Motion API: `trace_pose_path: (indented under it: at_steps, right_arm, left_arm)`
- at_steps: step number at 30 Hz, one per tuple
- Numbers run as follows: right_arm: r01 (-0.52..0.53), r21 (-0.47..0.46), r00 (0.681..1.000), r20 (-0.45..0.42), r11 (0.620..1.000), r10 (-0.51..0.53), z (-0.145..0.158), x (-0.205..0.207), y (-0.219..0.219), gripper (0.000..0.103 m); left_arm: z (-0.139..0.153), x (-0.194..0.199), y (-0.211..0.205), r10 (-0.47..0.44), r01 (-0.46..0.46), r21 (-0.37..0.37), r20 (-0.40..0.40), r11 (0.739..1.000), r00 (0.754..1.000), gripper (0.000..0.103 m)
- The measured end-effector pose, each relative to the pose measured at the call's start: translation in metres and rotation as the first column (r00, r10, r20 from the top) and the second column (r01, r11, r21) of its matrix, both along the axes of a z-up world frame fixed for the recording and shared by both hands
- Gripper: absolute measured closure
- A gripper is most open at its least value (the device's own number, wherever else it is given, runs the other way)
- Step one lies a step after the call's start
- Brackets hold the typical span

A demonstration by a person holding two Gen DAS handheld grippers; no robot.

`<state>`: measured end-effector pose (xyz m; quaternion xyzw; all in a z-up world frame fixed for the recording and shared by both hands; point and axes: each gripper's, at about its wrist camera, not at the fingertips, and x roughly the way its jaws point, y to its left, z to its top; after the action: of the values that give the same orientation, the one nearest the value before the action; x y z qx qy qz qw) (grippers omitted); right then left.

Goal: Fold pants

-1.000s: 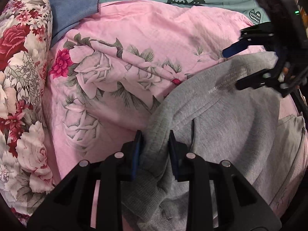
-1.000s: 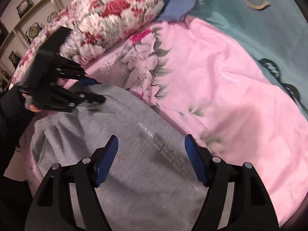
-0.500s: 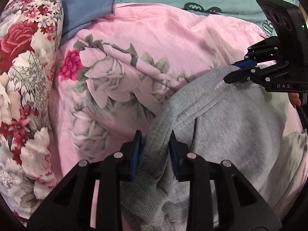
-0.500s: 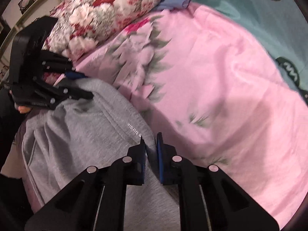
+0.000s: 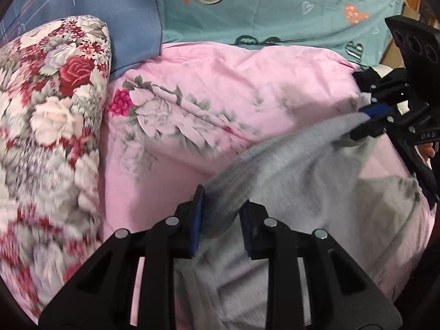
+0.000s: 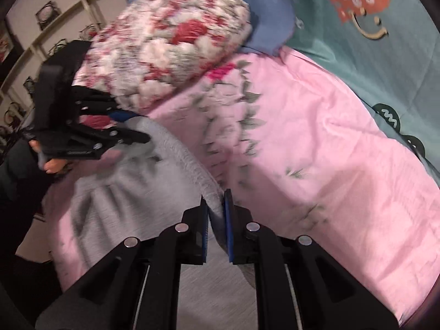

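Observation:
The grey pants (image 5: 297, 181) lie on a pink floral bedsheet (image 5: 220, 88), with the waistband edge lifted and stretched between both grippers. My left gripper (image 5: 222, 217) is shut on one end of the waistband; it also shows in the right wrist view (image 6: 129, 134) at the left. My right gripper (image 6: 217, 217) is shut on the other end of the waistband (image 6: 189, 159); it shows in the left wrist view (image 5: 365, 121) at the right. The rest of the pants (image 6: 132, 206) hangs and bunches below toward the bed's near edge.
A red and white floral pillow (image 5: 49, 126) lies at the left of the bed, seen too in the right wrist view (image 6: 170, 41). A blue cloth (image 5: 110, 8) and a teal blanket with hearts (image 5: 275, 8) lie at the back. Shelves (image 6: 41, 27) stand behind the bed.
My right gripper went from open to shut on the waistband. Both grippers have lifted the waistband up and pulled it taut between them. The views have tilted up toward the back of the bed.

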<state>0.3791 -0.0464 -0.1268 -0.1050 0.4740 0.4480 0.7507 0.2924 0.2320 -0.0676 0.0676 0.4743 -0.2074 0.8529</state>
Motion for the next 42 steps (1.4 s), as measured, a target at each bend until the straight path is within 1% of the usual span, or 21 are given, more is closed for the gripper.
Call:
trace_pose_path:
  at_steps: [4,8,10,13,15,17,21,23,24,26,27,28,31,33,34,35,36,37,39,41,42]
  right_arm:
    - [-0.049,-0.026,0.999,0.006,0.998,0.049,0.007,-0.083,0.002,0.092]
    - [0.003,-0.107,1.0,0.004,0.994,-0.003,-0.01,-0.157,0.01,0.092]
    - [0.02,-0.11,0.999,-0.034,0.994,-0.024,-0.022,-0.186,0.017,0.092]
    - [0.019,-0.076,0.996,-0.086,0.997,-0.025,-0.036,-0.211,0.024,0.092]
    - [0.018,-0.107,0.997,-0.071,0.994,-0.025,-0.047,-0.222,0.032,0.092]
    - [0.034,-0.124,0.994,-0.096,0.992,-0.046,-0.065,-0.225,0.039,0.092]
    - [0.061,-0.141,0.985,-0.152,0.988,-0.083,-0.094,-0.224,0.044,0.092]
    - [0.063,-0.14,0.985,-0.153,0.988,-0.084,-0.099,-0.224,0.046,0.092]
    - [0.054,-0.147,0.987,-0.141,0.988,-0.075,-0.097,-0.225,0.047,0.091]
    - [0.054,-0.18,0.987,-0.137,0.982,-0.079,-0.092,-0.226,0.049,0.08]
    - [0.067,-0.203,0.985,-0.141,0.977,-0.097,-0.089,-0.226,0.048,0.07]
    - [0.068,-0.201,0.977,-0.185,0.977,-0.106,-0.085,-0.223,0.045,0.063]
    - [0.086,-0.062,0.945,-0.311,0.994,-0.101,-0.062,-0.219,0.034,0.061]
    - [0.125,0.007,0.949,-0.291,0.992,-0.118,-0.047,-0.216,0.03,0.061]
    - [0.149,0.007,0.964,-0.226,0.989,-0.143,-0.041,-0.216,0.032,0.061]
    - [0.161,-0.007,0.971,-0.18,0.987,-0.159,-0.04,-0.216,0.036,0.061]
    - [0.168,-0.023,0.971,-0.171,0.985,-0.17,-0.045,-0.215,0.043,0.061]
    - [0.173,-0.028,0.963,-0.204,0.985,-0.175,-0.053,-0.212,0.048,0.064]
    - [0.186,-0.049,0.945,-0.266,0.981,-0.193,-0.071,-0.208,0.054,0.069]
    - [0.203,-0.075,0.941,-0.261,0.976,-0.216,-0.082,-0.214,0.058,0.069]
    - [0.208,-0.077,0.936,-0.272,0.975,-0.222,-0.087,-0.219,0.059,0.069]
  left_arm:
    - [0.0,-0.074,-0.004,-0.05,0.049,0.019,0.017,0.999,0.999,0.079]
    - [-0.011,-0.135,-0.005,-0.081,0.081,0.04,0.003,0.996,0.997,0.079]
    - [-0.021,-0.154,-0.003,-0.088,0.088,0.075,-0.008,0.993,0.996,0.08]
    - [-0.039,-0.162,0.005,-0.085,0.089,0.075,-0.057,0.993,0.995,0.079]
    - [-0.053,-0.164,0.004,-0.082,0.09,0.094,-0.081,0.992,0.993,0.079]
    - [-0.064,-0.166,0.001,-0.093,0.104,0.109,-0.1,0.989,0.991,0.079]
    - [-0.066,-0.171,0.003,-0.096,0.107,0.088,-0.115,0.99,0.989,0.079]
    - [-0.061,-0.179,0.007,-0.1,0.108,0.068,-0.115,0.992,0.988,0.075]
    - [-0.057,-0.184,0.009,-0.104,0.111,0.053,-0.115,0.992,0.988,0.069]
    - [-0.048,-0.197,0.013,-0.119,0.12,-0.001,-0.116,0.993,0.986,0.029]
    - [-0.043,-0.205,0.016,-0.12,0.118,-0.026,-0.104,0.993,0.987,0.002]
    - [-0.036,-0.213,0.018,-0.132,0.128,-0.056,-0.085,0.99,0.988,0.002]
    - [-0.023,-0.229,0.022,-0.108,0.104,-0.098,-0.033,0.99,0.994,0.002]
    - [-0.009,-0.229,0.025,-0.046,0.046,-0.171,0.007,0.984,0.999,0.002]
    - [-0.003,-0.227,0.025,-0.016,0.02,-0.21,0.02,0.978,1.0,0.002]
    - [0.003,-0.223,0.023,0.044,-0.034,-0.24,0.038,0.97,0.998,0.002]
    - [0.005,-0.216,0.021,0.123,-0.109,-0.244,0.044,0.964,0.991,0.002]
    - [0.004,-0.209,0.018,0.181,-0.169,-0.243,0.029,0.955,0.983,0.002]
    - [-0.01,-0.192,0.013,0.284,-0.288,-0.257,-0.052,0.923,0.957,0.003]
    - [-0.028,-0.181,0.005,0.29,-0.311,-0.33,-0.113,0.891,0.95,0.024]
    - [-0.035,-0.176,0.002,0.285,-0.316,-0.339,-0.139,0.886,0.948,0.053]
